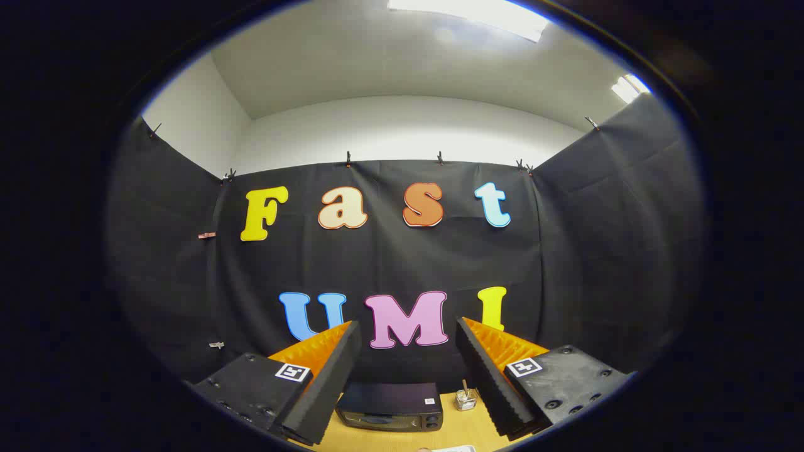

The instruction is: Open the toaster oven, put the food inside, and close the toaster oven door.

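A dark toaster oven (pixel 389 407) stands on the wooden table (pixel 452 430) against the booth's black cloth wall, its door shut. It lies well beyond my gripper (pixel 407 333), low between the two fingers. The gripper is open, held high and tilted up, with nothing between its fingers (pixel 326 376). A pale edge of something (pixel 455 448) shows on the table nearer to me than the oven; I cannot tell what it is.
A small glass jar (pixel 465 398) with a stick in it stands on the table just to the right of the oven. The black cloth wall encloses the table at the back and on both sides.
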